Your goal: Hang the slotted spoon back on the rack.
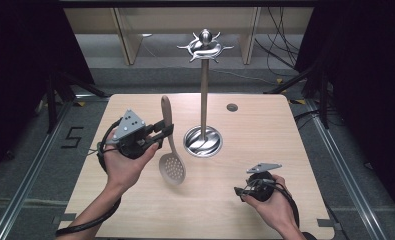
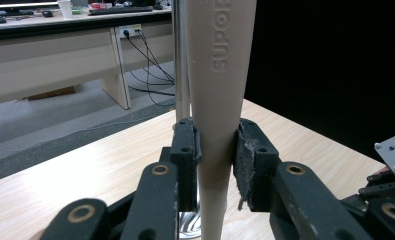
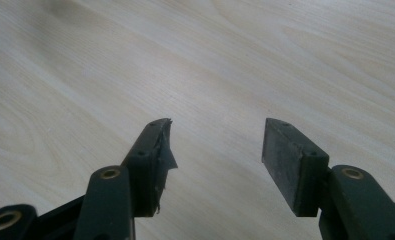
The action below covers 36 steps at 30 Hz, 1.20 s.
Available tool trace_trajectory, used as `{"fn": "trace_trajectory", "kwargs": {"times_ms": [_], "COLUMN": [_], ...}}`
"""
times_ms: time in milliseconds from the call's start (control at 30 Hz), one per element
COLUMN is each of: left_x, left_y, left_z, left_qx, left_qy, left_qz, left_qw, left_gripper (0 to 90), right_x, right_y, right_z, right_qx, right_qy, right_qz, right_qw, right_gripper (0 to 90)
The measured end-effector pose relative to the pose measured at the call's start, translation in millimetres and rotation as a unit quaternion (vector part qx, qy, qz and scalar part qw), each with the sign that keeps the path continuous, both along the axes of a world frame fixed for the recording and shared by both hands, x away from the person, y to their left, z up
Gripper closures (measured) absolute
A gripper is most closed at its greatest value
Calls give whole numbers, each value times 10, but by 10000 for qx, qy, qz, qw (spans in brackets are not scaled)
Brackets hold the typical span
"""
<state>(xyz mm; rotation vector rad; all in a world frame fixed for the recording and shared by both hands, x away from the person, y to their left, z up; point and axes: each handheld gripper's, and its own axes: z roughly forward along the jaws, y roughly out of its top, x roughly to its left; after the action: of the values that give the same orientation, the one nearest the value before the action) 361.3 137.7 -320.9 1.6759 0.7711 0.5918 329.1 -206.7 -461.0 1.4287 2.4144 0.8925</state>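
Observation:
My left gripper (image 1: 166,129) is shut on the handle of a beige slotted spoon (image 1: 171,156), which hangs upright off the table, perforated bowl down and handle tip up. In the left gripper view the pads (image 2: 247,155) squeeze the spoon handle (image 2: 220,90) from both sides, with the steel pole (image 2: 181,65) just behind it. A metal utensil stand (image 1: 203,90) with a round base (image 1: 203,141) and hooked top (image 1: 205,46) rises just right of the spoon. My right gripper (image 1: 239,190) rests low at the front right, open, and its fingertips (image 3: 295,160) hold nothing over bare wood.
The wooden table (image 1: 255,125) has a small round grommet (image 1: 232,107) at the back right. Black curtains flank both sides. Desk legs and cables stand behind the table.

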Motion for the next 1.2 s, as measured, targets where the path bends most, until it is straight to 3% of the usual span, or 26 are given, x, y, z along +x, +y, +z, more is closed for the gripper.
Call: {"fn": "trace_trajectory", "kwargs": {"times_ms": [467,500,800,1200], "left_x": [108,128,209,335], "left_y": [-85,-98,-169,-278], "left_z": [65,75,130,249], "left_qx": [20,41,36,95], "left_qy": [-22,-35,-70,-76], "left_qz": [-3,1,5,29], "left_qw": [10000,10000,10000,9999], "left_gripper": [719,719,719,719], "right_x": [0,-5,-3,-3], "right_y": [-9,-17,-22,-18], "right_z": [2,19,30,19], "right_qx": [-7,-61,-133,-41], "right_qy": [-67,24,51,-4], "right_qz": [-13,1,16,-33], "right_qw": [10000,10000,9999,10000], "right_gripper": [443,443,443,443]}}
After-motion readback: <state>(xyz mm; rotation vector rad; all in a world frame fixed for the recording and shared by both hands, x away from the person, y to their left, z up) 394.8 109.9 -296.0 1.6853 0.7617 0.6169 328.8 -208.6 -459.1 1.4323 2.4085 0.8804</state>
